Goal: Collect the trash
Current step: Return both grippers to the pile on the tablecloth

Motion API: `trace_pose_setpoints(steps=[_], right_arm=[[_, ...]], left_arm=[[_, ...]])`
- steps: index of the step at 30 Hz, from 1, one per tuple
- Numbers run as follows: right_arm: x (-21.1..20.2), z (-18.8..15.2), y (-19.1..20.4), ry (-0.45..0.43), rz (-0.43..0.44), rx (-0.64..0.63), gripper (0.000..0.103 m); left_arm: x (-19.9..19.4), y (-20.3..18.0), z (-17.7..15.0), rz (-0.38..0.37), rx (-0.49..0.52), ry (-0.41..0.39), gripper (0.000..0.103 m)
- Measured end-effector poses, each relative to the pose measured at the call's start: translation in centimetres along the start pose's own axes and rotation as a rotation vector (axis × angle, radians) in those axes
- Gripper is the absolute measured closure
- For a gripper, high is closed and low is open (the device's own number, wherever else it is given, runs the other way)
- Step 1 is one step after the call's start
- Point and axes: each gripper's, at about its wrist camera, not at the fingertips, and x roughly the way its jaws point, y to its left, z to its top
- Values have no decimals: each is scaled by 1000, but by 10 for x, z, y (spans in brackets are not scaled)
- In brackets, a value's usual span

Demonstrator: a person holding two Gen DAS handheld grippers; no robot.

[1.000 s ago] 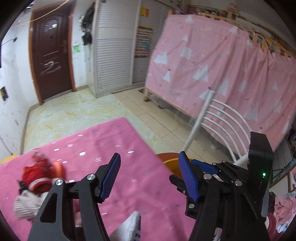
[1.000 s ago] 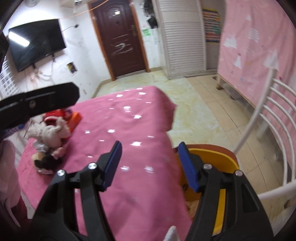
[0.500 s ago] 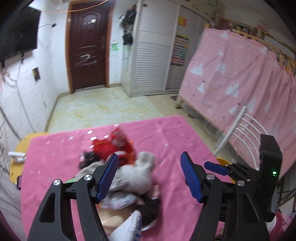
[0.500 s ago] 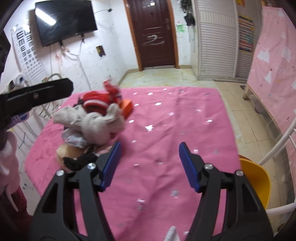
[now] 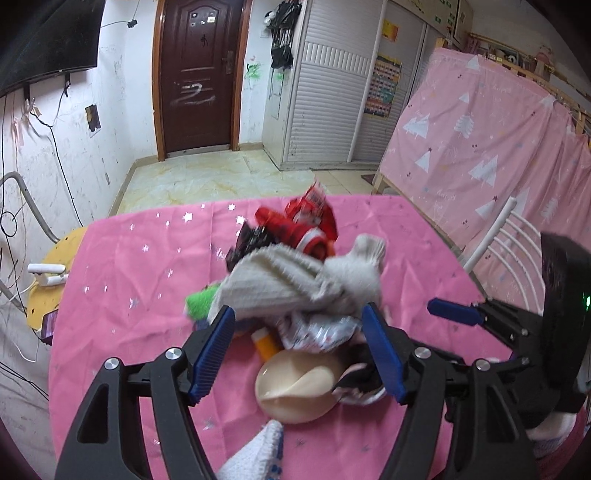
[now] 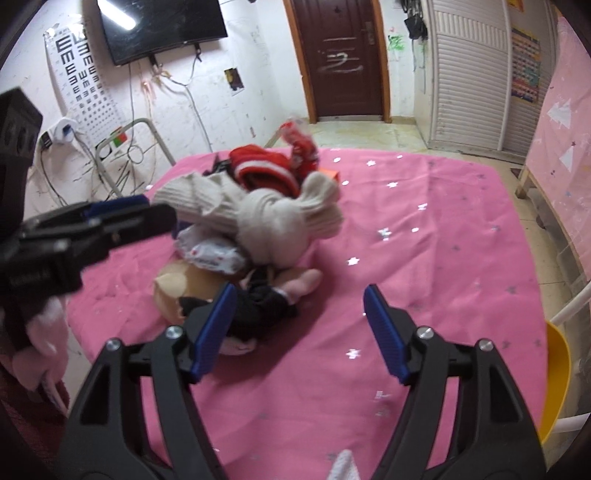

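Note:
A heap of items lies on the pink tablecloth (image 5: 140, 280): cream socks (image 5: 295, 280), red socks (image 5: 303, 225), a silver crinkled wrapper (image 5: 317, 332), a green fuzzy thing (image 5: 199, 302), a beige cup-like object (image 5: 295, 387) and black cloth (image 6: 258, 306). My left gripper (image 5: 299, 350) is open, its jaws just above the wrapper and beige object. My right gripper (image 6: 299, 332) is open and empty, to the right of the heap (image 6: 266, 214). The wrapper also shows in the right wrist view (image 6: 214, 254).
A yellow bin (image 6: 554, 373) stands off the table's right edge beside a white chair (image 5: 509, 236). A pink curtain (image 5: 498, 147) hangs on the right. A brown door (image 5: 199, 77), a wall TV (image 6: 162, 26) and cables (image 5: 14, 221) lie beyond.
Both grippers have swung left from the yellow bin and chair back over the table. The heap has come from the left edge of view to between the left jaws.

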Motion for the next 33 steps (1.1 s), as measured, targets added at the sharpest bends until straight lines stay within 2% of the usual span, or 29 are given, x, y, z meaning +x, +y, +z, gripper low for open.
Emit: trace_pose_setpoints(steps=[7, 12, 13, 14, 17, 20, 24, 32, 33], right_arm=[[24, 0, 5, 62, 69, 68, 34], [35, -2, 6, 73, 104, 104, 34], [36, -2, 6, 70, 121, 108, 45], [36, -2, 6, 67, 130, 114, 49], [33, -2, 7, 53, 125, 110, 59], [22, -3, -2, 29, 95, 120, 61], [6, -3, -21, -5, 69, 157, 61], [-12, 0, -31, -50, 40, 162, 61], [-13, -1, -33, -50, 40, 163, 61]], left_arm=[[13, 15, -24, -13, 3, 52, 40], [25, 24, -33, -56, -18, 80, 39], [26, 26, -34, -68, -24, 83, 39], [27, 27, -35, -76, -29, 83, 39], [28, 29, -36, -92, -36, 84, 39], [28, 31, -38, -105, -42, 87, 39], [30, 34, -40, -128, -52, 90, 39], [42, 28, -47, -158, -44, 120, 40], [44, 26, -48, -153, -37, 120, 47]])
